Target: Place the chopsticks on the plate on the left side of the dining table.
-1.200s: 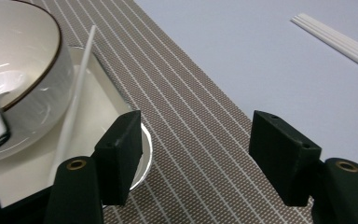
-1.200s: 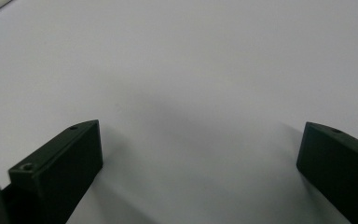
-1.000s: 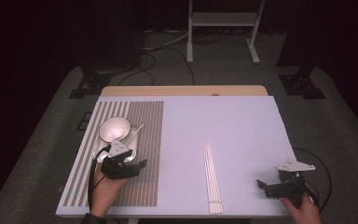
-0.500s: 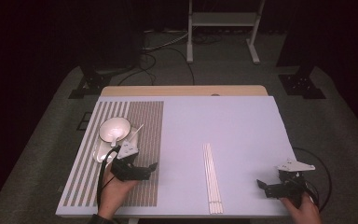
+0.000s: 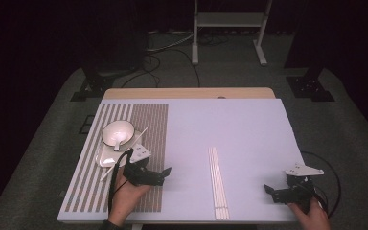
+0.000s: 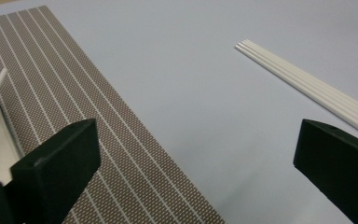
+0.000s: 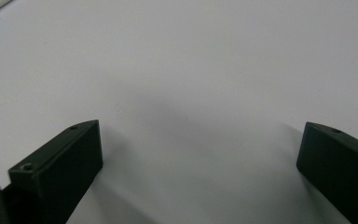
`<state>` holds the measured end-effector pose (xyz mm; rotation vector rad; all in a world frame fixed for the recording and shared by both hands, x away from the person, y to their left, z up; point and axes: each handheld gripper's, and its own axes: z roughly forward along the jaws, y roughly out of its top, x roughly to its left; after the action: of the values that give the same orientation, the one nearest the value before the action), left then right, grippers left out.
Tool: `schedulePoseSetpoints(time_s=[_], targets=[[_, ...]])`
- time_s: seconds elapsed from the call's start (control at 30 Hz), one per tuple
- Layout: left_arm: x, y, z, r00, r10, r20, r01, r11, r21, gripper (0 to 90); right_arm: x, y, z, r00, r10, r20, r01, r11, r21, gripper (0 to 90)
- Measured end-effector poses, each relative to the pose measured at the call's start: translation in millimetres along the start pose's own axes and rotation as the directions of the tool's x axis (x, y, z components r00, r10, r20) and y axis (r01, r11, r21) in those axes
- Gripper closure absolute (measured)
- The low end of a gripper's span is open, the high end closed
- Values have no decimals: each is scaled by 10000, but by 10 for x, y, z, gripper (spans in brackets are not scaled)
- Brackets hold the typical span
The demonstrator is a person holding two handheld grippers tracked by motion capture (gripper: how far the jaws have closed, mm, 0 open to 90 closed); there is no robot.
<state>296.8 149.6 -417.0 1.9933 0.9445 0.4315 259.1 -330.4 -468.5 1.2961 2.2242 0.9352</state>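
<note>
Left gripper (image 5: 159, 176) withdrawn from bowl (image 5: 118, 132), jaws apart

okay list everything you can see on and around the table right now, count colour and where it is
Table top: one, pale blue-white, centre of the high view.
Placemat: one, brown with white stripes, on the table's left part.
Bowl: one, white, on the placemat, with what looks like a spoon in it.
Plate: one, white, under the bowl's near side.
Single stick: one, white, resting by the bowl.
Sticks: a bundle of about four, white, side by side near the front centre.
Stand: one, white metal, on the floor behind the table.
Cables: several, on the grey floor behind.
Left gripper: one, black, jaws open, at the placemat's right edge.
Right gripper: one, black, jaws open, front right.
</note>
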Motion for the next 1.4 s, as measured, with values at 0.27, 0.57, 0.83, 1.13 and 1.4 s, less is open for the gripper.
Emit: schedulePoseSetpoints(time_s=[0.27, 0.57, 0.83, 1.13, 1.4], targets=[[-101, 71, 103, 9999, 65, 123, -65, 10000, 60, 0, 1, -1, 0, 10000, 3, 4, -3, 10000, -8, 0], [-189, 190, 229, 9995, 125, 273, -125, 9999, 3, 0, 1, -1, 0, 10000, 2, 5, -2, 10000, -8, 0], [-261, 282, 398, 9986, 188, 503, -188, 9998, 1, 0, 1, -1, 0, 10000, 6, 7, -6, 10000, -11, 0], [-305, 373, 589, 9984, 175, 543, -174, 9998, -31, 0, 1, -1, 0, 10000, 8, 6, -8, 10000, -13, 0], [-362, 455, 774, 9979, 265, 584, -267, 9996, 21, 0, 1, -2, 0, 10000, 7, 8, -7, 10000, -15, 0]])
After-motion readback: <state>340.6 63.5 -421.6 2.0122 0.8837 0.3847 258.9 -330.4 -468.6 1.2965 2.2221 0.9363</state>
